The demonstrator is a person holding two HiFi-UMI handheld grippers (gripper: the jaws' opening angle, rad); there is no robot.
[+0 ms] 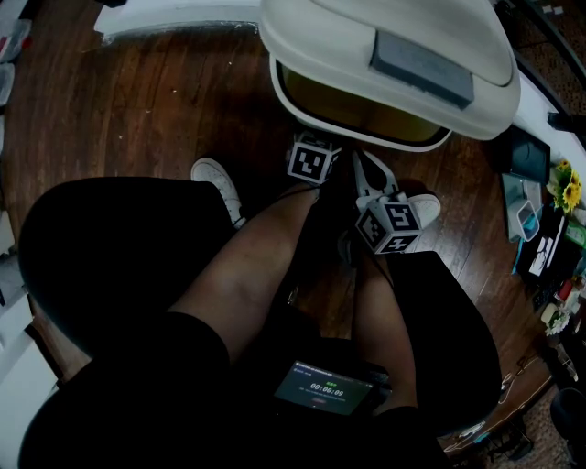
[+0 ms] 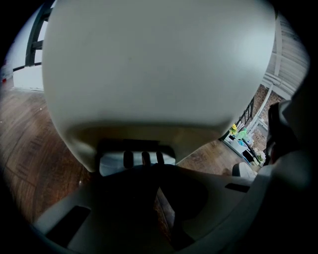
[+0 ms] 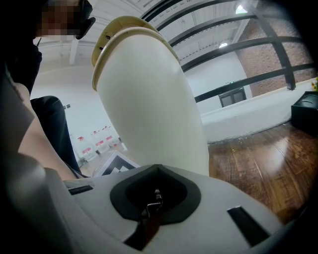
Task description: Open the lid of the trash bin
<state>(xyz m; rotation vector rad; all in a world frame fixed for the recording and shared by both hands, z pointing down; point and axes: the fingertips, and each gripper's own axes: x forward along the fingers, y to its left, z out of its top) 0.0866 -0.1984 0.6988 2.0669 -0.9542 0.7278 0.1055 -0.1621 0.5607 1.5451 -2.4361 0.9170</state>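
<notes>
The white trash bin (image 1: 366, 133) stands in front of my knees; its lid (image 1: 330, 37) carries a grey pad (image 1: 421, 66), and a dark yellowish gap (image 1: 348, 108) shows under the lid's near edge. My left gripper (image 1: 309, 147) is low at the bin's foot. In the left gripper view the bin's body (image 2: 159, 69) fills the frame, and a dark slotted part (image 2: 135, 155) at its base lies just past my left gripper (image 2: 154, 171), whose jaws are shut and empty. My right gripper (image 1: 363, 169) hovers beside the bin (image 3: 149, 109), shut on nothing (image 3: 158, 171).
Dark wooden floor (image 1: 137, 101) surrounds the bin. The person's legs (image 1: 265, 256) and white shoes (image 1: 218, 183) are just behind both grippers. A low table with flowers (image 1: 560, 188) and small items stands at the right. A white ledge (image 1: 165, 16) runs along the far side.
</notes>
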